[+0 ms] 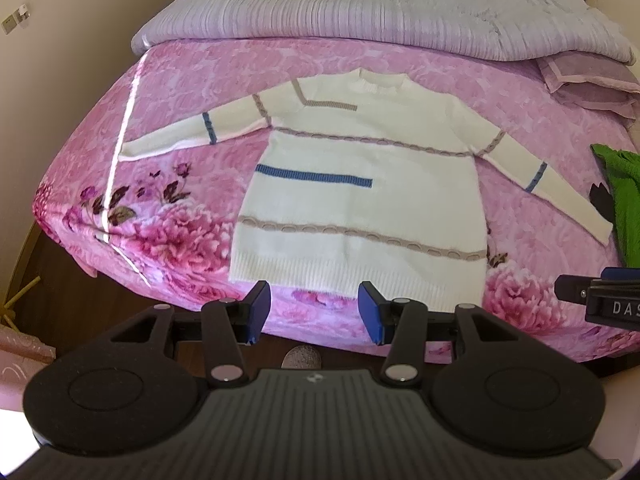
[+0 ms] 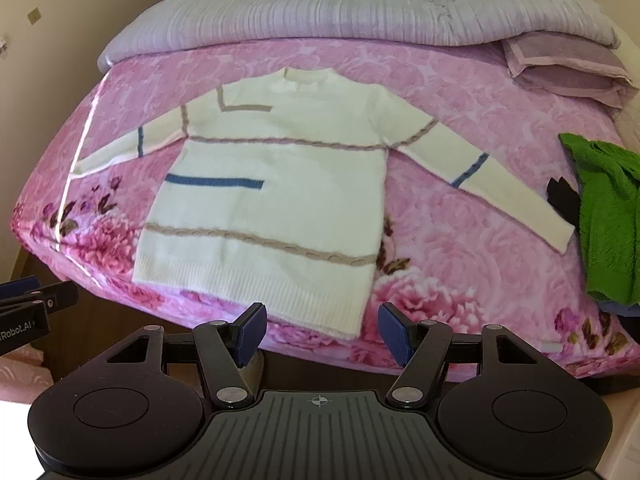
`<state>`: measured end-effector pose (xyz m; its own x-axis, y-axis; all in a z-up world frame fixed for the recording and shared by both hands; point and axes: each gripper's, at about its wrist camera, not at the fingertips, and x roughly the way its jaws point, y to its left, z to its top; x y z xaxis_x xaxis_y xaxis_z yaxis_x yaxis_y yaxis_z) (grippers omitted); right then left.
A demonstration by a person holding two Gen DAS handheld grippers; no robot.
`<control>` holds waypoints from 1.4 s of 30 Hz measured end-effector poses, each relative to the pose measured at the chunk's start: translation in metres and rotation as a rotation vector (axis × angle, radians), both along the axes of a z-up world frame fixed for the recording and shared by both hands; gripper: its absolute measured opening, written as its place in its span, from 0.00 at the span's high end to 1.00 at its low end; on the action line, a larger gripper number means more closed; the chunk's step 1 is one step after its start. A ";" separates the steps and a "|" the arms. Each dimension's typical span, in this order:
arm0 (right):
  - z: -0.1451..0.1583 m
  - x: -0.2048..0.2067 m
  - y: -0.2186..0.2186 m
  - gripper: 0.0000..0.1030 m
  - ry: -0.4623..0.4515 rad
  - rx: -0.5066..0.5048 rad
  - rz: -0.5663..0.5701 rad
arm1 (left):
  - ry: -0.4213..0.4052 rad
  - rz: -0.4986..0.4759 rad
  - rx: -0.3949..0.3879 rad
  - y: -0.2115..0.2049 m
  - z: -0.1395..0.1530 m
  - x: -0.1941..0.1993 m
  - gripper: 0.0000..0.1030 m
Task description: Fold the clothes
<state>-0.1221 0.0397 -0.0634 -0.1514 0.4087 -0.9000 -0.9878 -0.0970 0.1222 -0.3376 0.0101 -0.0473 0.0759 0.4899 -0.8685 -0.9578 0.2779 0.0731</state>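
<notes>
Sweater (image 1: 360,200) lies flat, face up on the bed (image 1: 192,76), both sleeves spread wide: no fold showing. Green garment (image 2: 608,216) bunched beyond its right cuff. Left claw (image 1: 314,312) and right claw (image 2: 322,334) hover off the hem, both released, holding nothing.

A bed (image 1: 200,80) covered with a pink floral blanket (image 2: 460,240) carries everything. A white sweater (image 1: 360,200) with blue and tan stripes lies flat at its middle, sleeves spread, hem at the near edge. A green garment (image 2: 608,216) sits at the right edge. A lavender quilt (image 1: 340,8) is heaped along the far edge, with a folded mauve cloth (image 2: 568,64) near the far right corner.
</notes>
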 end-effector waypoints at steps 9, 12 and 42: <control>0.013 -0.002 0.024 0.37 0.003 0.127 -0.064 | -0.080 0.028 0.057 0.048 0.002 -0.025 0.57; 0.027 -0.004 0.033 0.37 0.028 0.292 -0.101 | -0.106 0.038 0.077 0.064 0.002 -0.034 0.51; -0.094 -0.133 0.313 0.37 0.112 -0.005 -0.409 | -0.480 0.445 -0.150 0.470 -0.180 -0.239 0.47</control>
<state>-0.2551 0.3530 -0.1574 -0.0747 0.4511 -0.8893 -0.9255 0.3008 0.2303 -0.5761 0.4799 -0.2270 0.2893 0.4406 -0.8498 -0.9000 -0.1773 -0.3983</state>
